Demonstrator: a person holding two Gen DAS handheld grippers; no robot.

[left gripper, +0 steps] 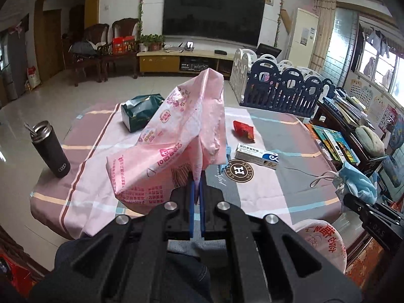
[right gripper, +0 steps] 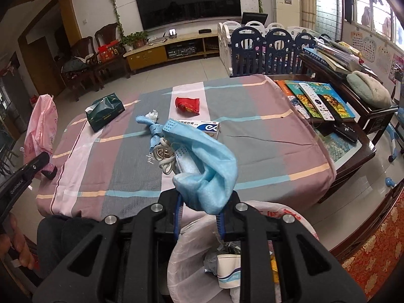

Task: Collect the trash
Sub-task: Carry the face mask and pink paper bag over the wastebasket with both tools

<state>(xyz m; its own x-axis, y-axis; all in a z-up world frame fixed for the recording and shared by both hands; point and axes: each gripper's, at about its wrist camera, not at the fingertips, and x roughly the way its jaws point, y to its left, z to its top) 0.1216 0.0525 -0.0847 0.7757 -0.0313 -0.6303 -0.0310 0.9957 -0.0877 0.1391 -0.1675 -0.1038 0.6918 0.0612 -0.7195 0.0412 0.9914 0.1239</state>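
- The table carries a tissue pack, medicine box and red wrapper.
- The left hand-held gripper pinches a raised pink bag.
- The right hand-held gripper grips a blue mask.
- Only the right view shows the open trash bag below.

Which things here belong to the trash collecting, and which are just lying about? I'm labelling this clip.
Job:
- left gripper shut on pink printed plastic bag
- right gripper holding crumpled blue face mask
- red snack wrapper
- white crumpled tissue
- white bag-lined bin

Probably lying about:
- black steel tumbler
- green tissue pack
- white ointment box
- remote controls
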